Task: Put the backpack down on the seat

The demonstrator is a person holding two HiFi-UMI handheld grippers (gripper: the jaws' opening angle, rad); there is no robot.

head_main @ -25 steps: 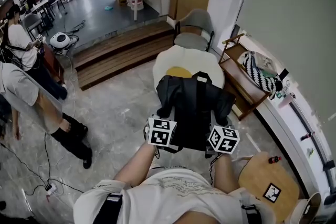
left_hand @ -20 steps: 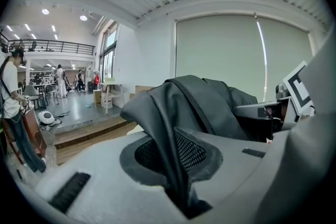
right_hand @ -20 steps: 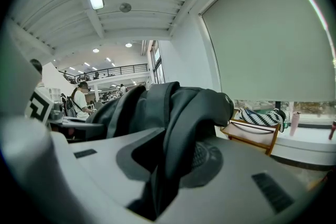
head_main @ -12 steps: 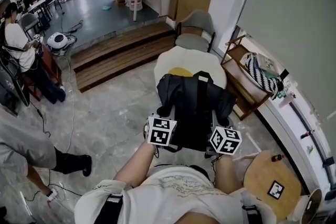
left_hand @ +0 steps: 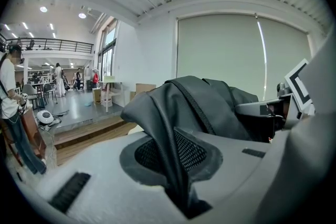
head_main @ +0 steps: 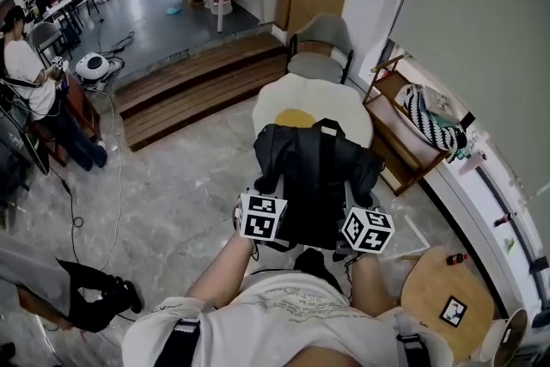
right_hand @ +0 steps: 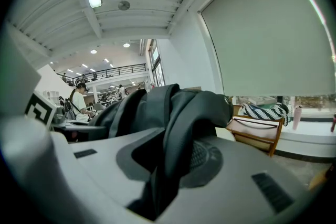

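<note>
Holding backpack (head_main: 316, 176) over near edge of seat (head_main: 314, 103); left gripper (left_hand: 181, 181), right gripper (right_hand: 157, 186) each clamped on its fabric. Next, I reckon: lower onto seat middle, release.

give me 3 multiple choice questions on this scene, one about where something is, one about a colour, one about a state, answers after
1. Where does the striped bag lie?
A. on the wooden rack at the right
B. in a sink
C. on a bed

2. What colour is the patch in the middle of the white seat?
A. red
B. yellow
C. blue

3. How does the left tool stand?
A. open and empty
B. shut on a cup
C. shut on the backpack

Answers:
1 A: the head view shows the striped bag resting on the wooden rack below the window.
2 B: a yellow patch shows on the white seat just beyond the backpack.
3 C: in the left gripper view a fold of the black fabric is pinched between the jaws.
</note>
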